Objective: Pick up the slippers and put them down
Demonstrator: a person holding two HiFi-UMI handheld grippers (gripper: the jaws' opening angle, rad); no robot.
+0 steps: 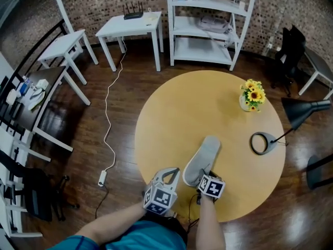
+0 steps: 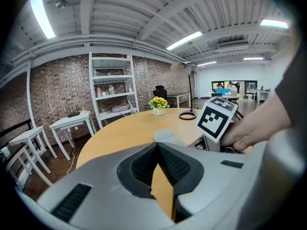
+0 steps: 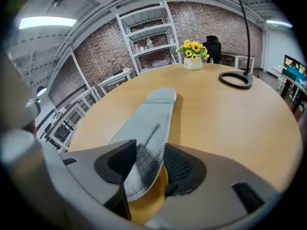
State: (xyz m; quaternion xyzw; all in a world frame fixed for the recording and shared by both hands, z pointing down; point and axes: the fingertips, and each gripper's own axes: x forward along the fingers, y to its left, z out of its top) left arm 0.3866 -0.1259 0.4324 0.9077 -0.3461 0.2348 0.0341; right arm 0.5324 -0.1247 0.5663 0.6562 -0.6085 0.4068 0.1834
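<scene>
A single grey slipper [image 1: 203, 157] lies lengthwise on the round yellow table [image 1: 171, 113], near its front edge. My right gripper [image 1: 204, 177] is at the slipper's near end. In the right gripper view the slipper [image 3: 153, 116] runs away from me, its near end turned on edge between the pads, and my right gripper [image 3: 147, 150] is shut on it. My left gripper [image 1: 171, 173] hovers just left of the slipper at the table's edge. Its jaw tips meet with nothing between them in the left gripper view [image 2: 157, 146]. No second slipper shows.
A vase of sunflowers [image 1: 252, 97] and a black lamp's ring base [image 1: 261, 142] stand on the table's right side. Behind the table are a white shelf unit [image 1: 208, 20] and small white tables [image 1: 132, 27]. A white cable [image 1: 109, 139] runs over the wooden floor at left.
</scene>
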